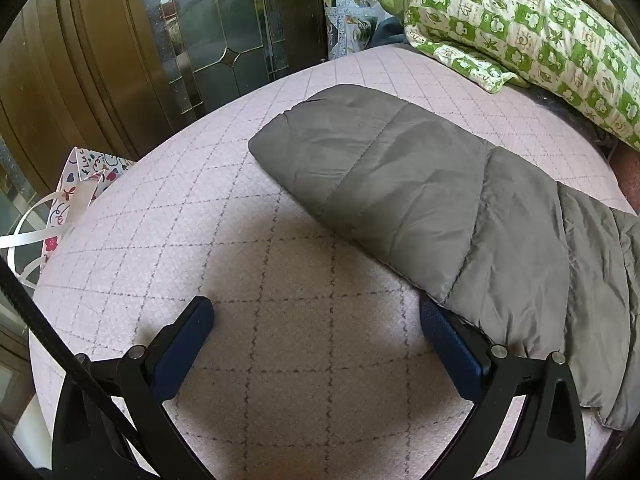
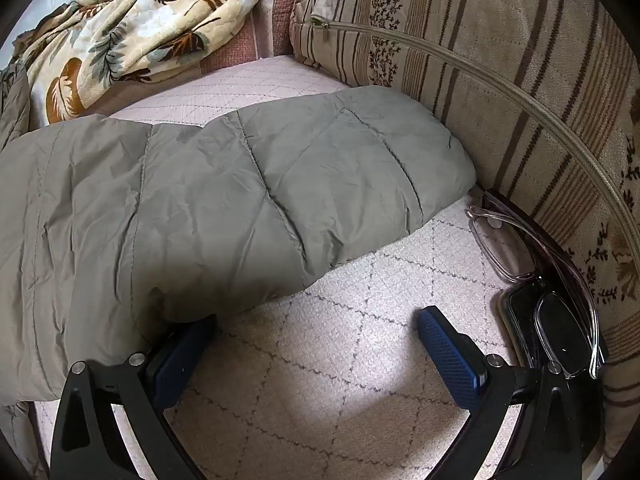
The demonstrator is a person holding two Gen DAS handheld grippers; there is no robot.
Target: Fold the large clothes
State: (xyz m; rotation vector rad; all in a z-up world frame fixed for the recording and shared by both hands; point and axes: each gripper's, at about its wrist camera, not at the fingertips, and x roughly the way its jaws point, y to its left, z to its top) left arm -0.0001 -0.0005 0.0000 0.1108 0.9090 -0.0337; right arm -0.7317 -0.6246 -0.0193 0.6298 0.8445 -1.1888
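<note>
The puffy grey quilted jacket (image 1: 420, 184) lies on the pink diamond-stitched bed cover (image 1: 180, 208), just ahead-right of the left gripper (image 1: 316, 320) and ahead-left of the right gripper (image 2: 316, 332). Both grippers' jaws are spread wide, gripping nothing.

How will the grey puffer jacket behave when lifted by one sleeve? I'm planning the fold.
The jacket looks puffy and quilted, so it is probably light and floppy, sagging from any pinch. Its shell has a slight sheen and may slip between pads. The padding will likely spring back rather than hold a crease.
</note>
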